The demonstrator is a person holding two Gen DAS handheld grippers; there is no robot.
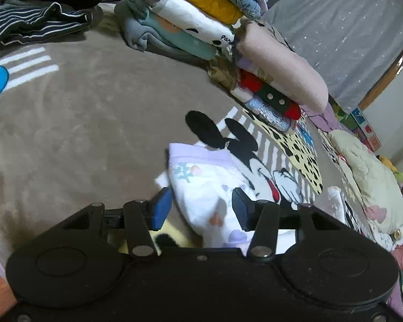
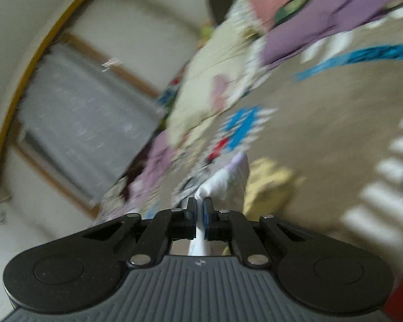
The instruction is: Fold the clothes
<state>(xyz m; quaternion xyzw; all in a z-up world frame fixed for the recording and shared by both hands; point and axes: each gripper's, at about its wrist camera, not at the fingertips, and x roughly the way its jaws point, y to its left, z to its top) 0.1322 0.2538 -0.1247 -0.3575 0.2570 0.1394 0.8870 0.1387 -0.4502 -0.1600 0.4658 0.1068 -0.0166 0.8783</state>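
A small white garment point(image 1: 201, 185) with a lilac waistband and pastel prints lies between the fingers of my left gripper point(image 1: 201, 204), over the brown cartoon-print blanket point(image 1: 80, 134). The left jaws stand wide apart on either side of the cloth, not pinching it. My right gripper point(image 2: 200, 206) is shut on a bunched edge of the same white garment point(image 2: 225, 179), which hangs forward from the fingertips with its lilac band at the far end. The right wrist view is motion-blurred.
Stacks of folded clothes point(image 1: 201, 13) line the far side of the blanket, with a pink folded piece point(image 1: 282, 67) on a stack to the right and a striped dark garment point(image 1: 35, 24) at the far left. A cream pillow point(image 1: 362, 174) lies at right.
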